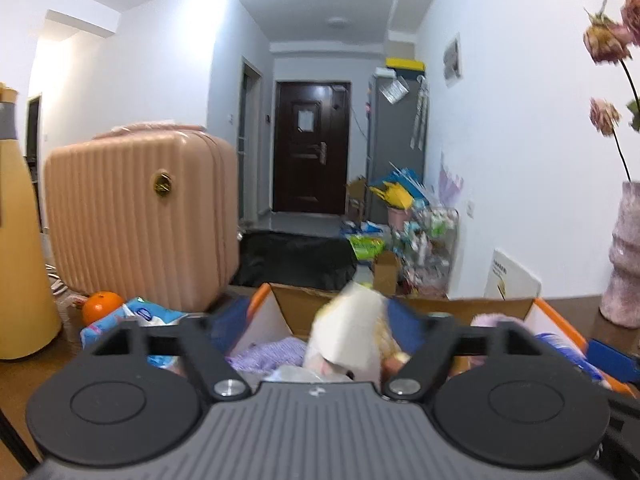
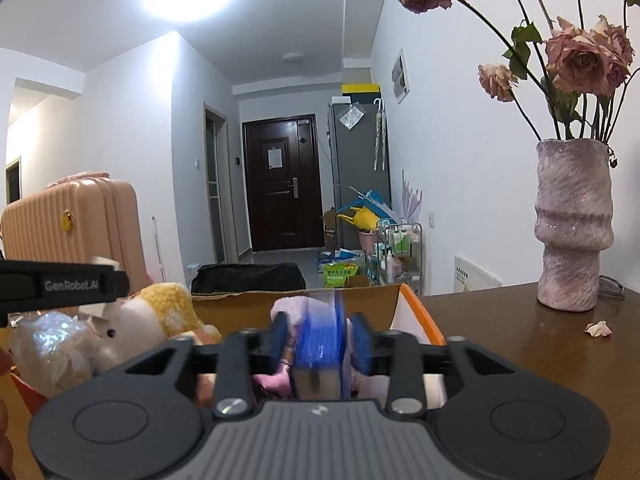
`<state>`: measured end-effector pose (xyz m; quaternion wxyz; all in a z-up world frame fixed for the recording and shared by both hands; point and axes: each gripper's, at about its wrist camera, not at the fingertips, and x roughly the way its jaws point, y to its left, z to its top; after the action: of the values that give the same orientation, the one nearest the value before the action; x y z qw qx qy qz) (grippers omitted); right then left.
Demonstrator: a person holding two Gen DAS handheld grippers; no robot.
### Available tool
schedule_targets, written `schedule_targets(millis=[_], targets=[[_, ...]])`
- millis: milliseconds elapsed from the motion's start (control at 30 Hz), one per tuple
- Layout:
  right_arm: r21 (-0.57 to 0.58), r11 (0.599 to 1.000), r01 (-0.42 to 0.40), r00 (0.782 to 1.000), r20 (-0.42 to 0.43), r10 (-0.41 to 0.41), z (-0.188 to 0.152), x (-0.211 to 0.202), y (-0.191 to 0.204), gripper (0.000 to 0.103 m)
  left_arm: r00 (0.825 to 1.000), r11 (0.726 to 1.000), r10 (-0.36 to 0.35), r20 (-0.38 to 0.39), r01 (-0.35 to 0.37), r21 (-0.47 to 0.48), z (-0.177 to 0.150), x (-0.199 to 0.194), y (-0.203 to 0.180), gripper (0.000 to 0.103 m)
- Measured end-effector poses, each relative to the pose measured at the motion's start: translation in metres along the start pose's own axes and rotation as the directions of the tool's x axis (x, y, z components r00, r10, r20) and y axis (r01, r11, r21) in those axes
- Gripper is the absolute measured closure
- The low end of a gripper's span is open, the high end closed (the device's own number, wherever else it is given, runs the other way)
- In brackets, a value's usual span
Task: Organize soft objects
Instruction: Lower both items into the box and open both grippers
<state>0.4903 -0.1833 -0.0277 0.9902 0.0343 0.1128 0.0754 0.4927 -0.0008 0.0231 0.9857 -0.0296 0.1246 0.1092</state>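
Two claws hang over our cardboard box (image 1: pixel 492 305) on the counter (image 2: pixel 520 360): the left claw (image 1: pixel 320 328) is spread around a white-and-yellow plush (image 1: pixel 348 328) dead ahead, and the right claw (image 2: pixel 320 340) half spread, loose about a blurred blue item (image 2: pixel 320 344).

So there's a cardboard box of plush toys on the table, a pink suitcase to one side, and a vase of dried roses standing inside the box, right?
Not quite. The vase of dried roses stands on the bare wooden table, outside the cardboard box and apart from it, as the right wrist view shows. The plush toys in the box and the pink suitcase beside it are as you say.
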Motion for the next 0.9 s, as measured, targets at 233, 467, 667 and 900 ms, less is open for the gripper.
schedule_targets(millis=[233,467,667,900], targets=[[-0.003,1.0,0.031,0.997,0.077,-0.031,0.0,-0.012,0.001,0.0,1.0,0.999,0.017,0.024,-0.016,-0.029,0.001,-0.004,0.005,0.0],[-0.005,0.999,0.041,0.995,0.088,-0.041,0.0,-0.016,0.0,0.0,0.999,0.998,0.026,0.028,-0.024,-0.053,0.002,-0.011,0.012,0.0],[-0.009,0.999,0.047,0.995,0.094,-0.046,0.0,-0.027,-0.001,0.0,0.998,0.997,0.052,0.039,-0.05,-0.064,-0.003,-0.027,0.024,0.0],[-0.016,0.998,0.056,0.994,0.099,-0.054,-0.004,-0.056,-0.007,0.0,0.998,0.996,0.067,0.018,-0.065,-0.058,-0.011,-0.052,0.044,0.0]])
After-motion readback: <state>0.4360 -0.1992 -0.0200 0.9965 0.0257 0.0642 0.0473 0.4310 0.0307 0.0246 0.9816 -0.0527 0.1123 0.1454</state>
